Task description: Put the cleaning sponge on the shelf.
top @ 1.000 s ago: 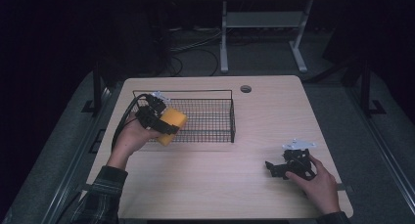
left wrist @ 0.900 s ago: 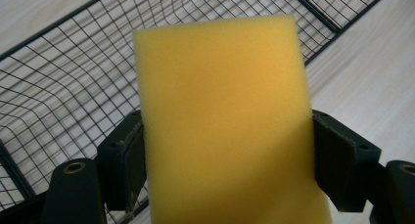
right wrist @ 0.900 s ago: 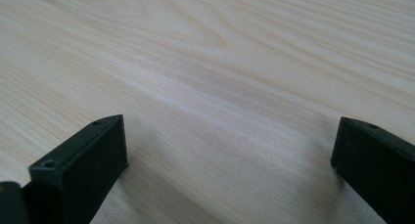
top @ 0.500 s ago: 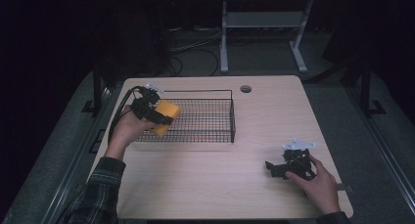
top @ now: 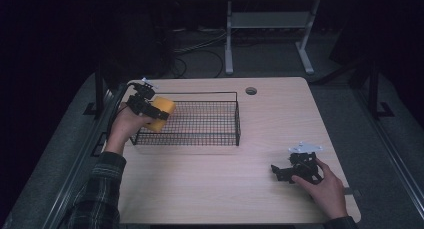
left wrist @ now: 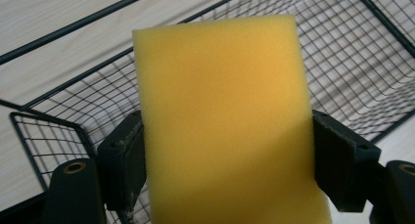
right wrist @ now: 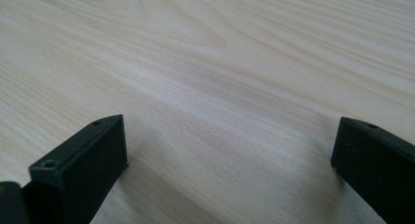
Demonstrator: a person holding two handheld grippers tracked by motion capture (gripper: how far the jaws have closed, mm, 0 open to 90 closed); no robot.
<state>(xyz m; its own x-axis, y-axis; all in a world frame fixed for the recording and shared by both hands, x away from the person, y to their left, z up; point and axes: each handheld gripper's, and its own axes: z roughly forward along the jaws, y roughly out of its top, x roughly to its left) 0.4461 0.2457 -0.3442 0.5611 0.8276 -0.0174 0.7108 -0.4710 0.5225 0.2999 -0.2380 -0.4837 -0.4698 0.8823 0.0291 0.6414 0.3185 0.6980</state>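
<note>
One yellow foam sponge (left wrist: 222, 121) (porous, rectangular) sits clamped in the left hand-held gripper (top: 145, 105) over one black wire basket (top: 210, 131). The right hand-held gripper (top: 295, 170) rests spread apart on the pale woodgrain tabletop (top: 210, 184).

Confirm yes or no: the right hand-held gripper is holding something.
No, the right hand-held gripper has its jaws spread wide with only bare wooden table between them.

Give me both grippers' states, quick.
Left gripper: shut on the yellow rectangular foam sponge, over the black wire basket.
Right gripper: open, holding nothing.
</note>
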